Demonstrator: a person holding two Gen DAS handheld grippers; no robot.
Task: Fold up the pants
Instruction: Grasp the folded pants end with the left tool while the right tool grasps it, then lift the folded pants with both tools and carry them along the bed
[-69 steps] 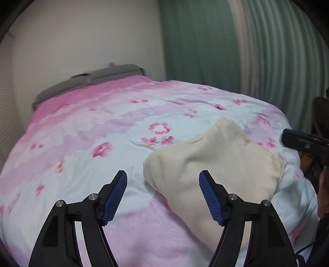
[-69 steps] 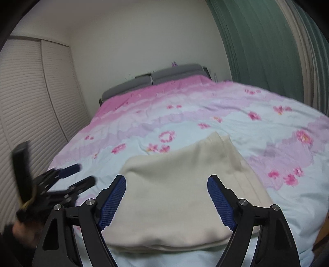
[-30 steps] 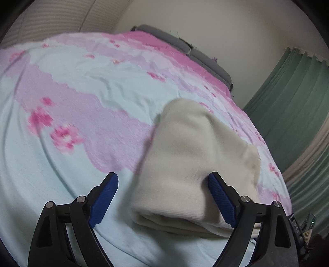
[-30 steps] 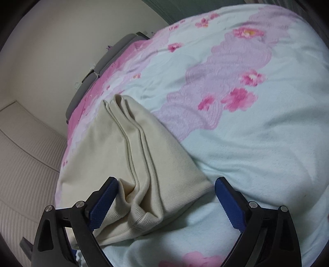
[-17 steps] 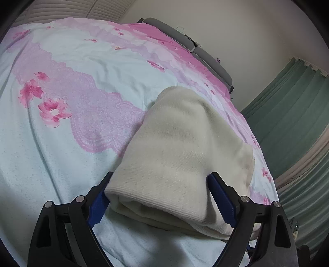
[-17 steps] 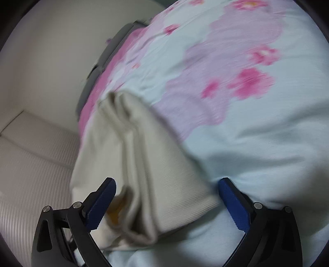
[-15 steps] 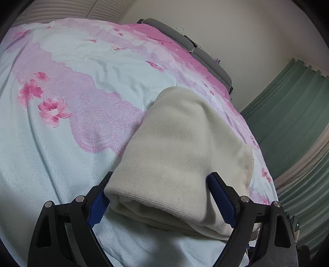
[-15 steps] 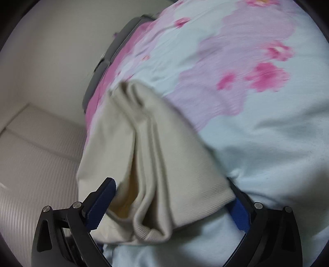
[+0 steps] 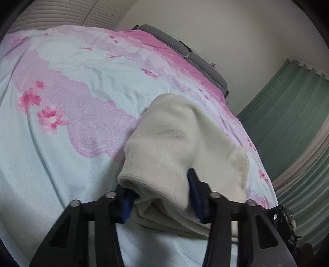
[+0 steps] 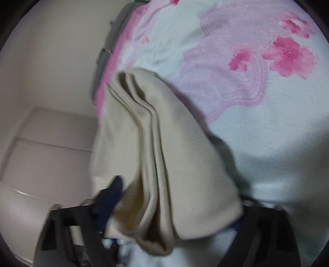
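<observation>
The cream pants (image 9: 176, 143) lie folded into a thick bundle on the flowered bed. My left gripper (image 9: 162, 197) is shut on the near folded end of the pants, its blue pads pressing the cloth from both sides. In the right wrist view the pants (image 10: 164, 156) show their stacked layered edges, raised off the bedspread. My right gripper (image 10: 174, 207) has closed in on that end; the left pad (image 10: 111, 197) touches the cloth and the right pad is hidden under it.
The bedspread (image 9: 67, 123) is pale blue with pink flowers and bands. A grey headboard (image 9: 185, 47) lies at the far end. Green curtains (image 9: 292, 115) hang on the right, and slatted closet doors (image 9: 61, 12) on the left.
Both grippers moved in onto opposite ends of the folded pants and closed from wide open. The right end of the bundle has lifted off the bedspread.
</observation>
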